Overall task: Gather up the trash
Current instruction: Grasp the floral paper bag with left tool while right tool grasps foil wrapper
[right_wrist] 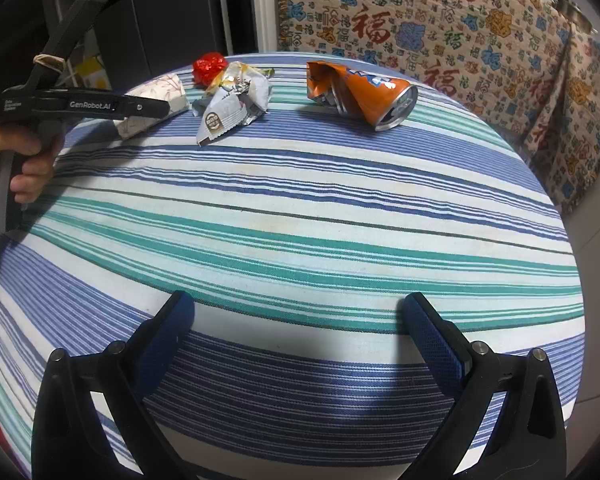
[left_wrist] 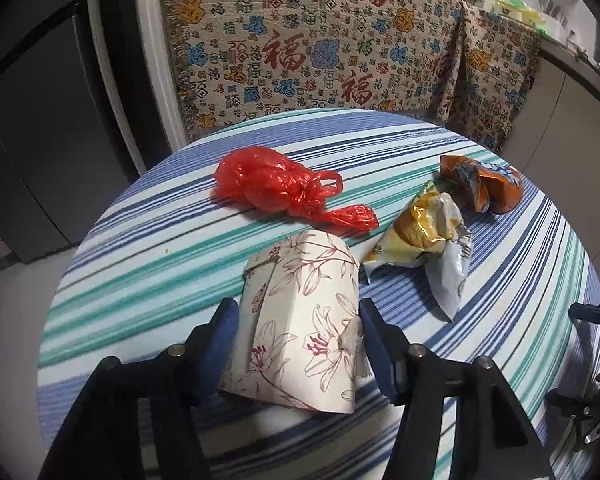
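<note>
Desk [right_wrist: 300, 216]: we see a round striped top under both tools, with bare cloth ahead of the right one and the rim curving off on all sides.
Floral box [left_wrist: 300, 320]: it sits between the left hand-held gripper [left_wrist: 294, 312] pads, long axis running straight away from us; we judge it gripped.
Red bag [left_wrist: 276, 188]: just past the box, ahead and slightly left.
Snack wrapper [left_wrist: 424, 240]: ahead-right of the left tool.
Crushed can [right_wrist: 360, 92]: far ahead of the right hand-held gripper [right_wrist: 300, 320], lying sideways; the right side is nearer.
Right jaws: wide apart, holding nothing.
</note>
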`<state>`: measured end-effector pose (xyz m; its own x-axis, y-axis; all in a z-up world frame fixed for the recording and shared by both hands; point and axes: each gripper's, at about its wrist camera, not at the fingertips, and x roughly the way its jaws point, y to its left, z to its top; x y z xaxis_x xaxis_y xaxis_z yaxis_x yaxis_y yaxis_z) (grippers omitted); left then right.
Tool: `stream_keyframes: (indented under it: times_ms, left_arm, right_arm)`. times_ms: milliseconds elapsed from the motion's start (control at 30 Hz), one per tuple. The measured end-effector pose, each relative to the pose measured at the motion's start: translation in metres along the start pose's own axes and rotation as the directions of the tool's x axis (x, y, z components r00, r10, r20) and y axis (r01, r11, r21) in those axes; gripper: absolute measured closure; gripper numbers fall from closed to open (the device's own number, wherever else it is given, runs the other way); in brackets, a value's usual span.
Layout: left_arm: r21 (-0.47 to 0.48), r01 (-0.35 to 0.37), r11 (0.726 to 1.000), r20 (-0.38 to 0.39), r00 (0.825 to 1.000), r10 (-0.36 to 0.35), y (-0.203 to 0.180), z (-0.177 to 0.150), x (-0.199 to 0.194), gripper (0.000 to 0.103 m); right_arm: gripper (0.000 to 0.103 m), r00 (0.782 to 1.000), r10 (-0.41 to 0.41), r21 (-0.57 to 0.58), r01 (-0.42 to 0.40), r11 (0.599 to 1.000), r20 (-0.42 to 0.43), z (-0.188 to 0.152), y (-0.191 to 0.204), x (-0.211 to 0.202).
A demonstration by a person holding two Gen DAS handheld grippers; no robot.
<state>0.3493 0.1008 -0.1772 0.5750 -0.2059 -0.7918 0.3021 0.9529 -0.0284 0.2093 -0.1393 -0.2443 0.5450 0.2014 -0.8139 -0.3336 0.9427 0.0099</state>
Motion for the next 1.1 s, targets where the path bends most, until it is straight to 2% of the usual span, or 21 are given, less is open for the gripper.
stream_keyframes:
  times_ms: [200,400,500,600,767,833,867,900,967,1100]
  left_arm:
    - [-0.066,-0.07,0.995,-0.009,0.998,0.07,-0.024,-0.031,-0.024,0.044]
    - [-0.117,-0.143,0.983,0.001,0.99,0.144,-0.05,-0.062,-0.054,0.049]
    - [-0.138,-0.174,0.975,0.022,0.984,0.179,-0.053,-0.074,-0.062,0.049]
    - [-0.143,-0.177,0.974,0.038,0.982,0.184,-0.053,-0.077,-0.062,0.049]
    - [-0.131,-0.178,0.975,0.064,0.98,0.188,-0.053,-0.081,-0.062,0.049]
    - [-0.134,-0.172,0.976,0.075,0.98,0.183,-0.052,-0.081,-0.062,0.049]
    - [-0.134,-0.17,0.976,0.079,0.98,0.182,-0.052,-0.082,-0.062,0.049]
    - [-0.13,-0.169,0.977,0.082,0.98,0.18,-0.052,-0.082,-0.062,0.049]
    - [-0.13,-0.166,0.978,0.086,0.98,0.178,-0.052,-0.083,-0.063,0.049]
    - [-0.141,-0.151,0.978,0.091,0.982,0.165,-0.054,-0.085,-0.066,0.049]
  right_arm:
    - [0.0,1.0,0.007,0.003,-0.007,1.0,0.002,-0.001,0.0,0.0]
    - [0.001,0.999,0.052,-0.008,-0.052,0.999,-0.001,0.009,0.002,0.005]
    - [0.007,0.99,0.142,0.011,-0.142,0.99,-0.001,0.033,0.008,0.014]
    - [0.009,0.983,0.18,0.019,-0.18,0.983,0.02,0.066,0.017,0.03]
    - [0.013,0.983,0.177,0.058,-0.179,0.982,0.049,0.12,0.031,0.067]
    - [0.036,0.984,0.173,0.062,-0.175,0.983,0.049,0.13,0.034,0.079]
    - [0.063,0.987,0.16,0.061,-0.162,0.985,0.036,0.133,0.035,0.085]
    - [0.072,0.987,0.159,0.063,-0.161,0.985,0.038,0.133,0.034,0.085]
    - [0.077,0.985,0.159,0.065,-0.163,0.985,0.061,0.125,0.031,0.076]
    - [0.078,0.985,0.161,0.013,-0.162,0.987,0.067,0.093,0.024,0.045]
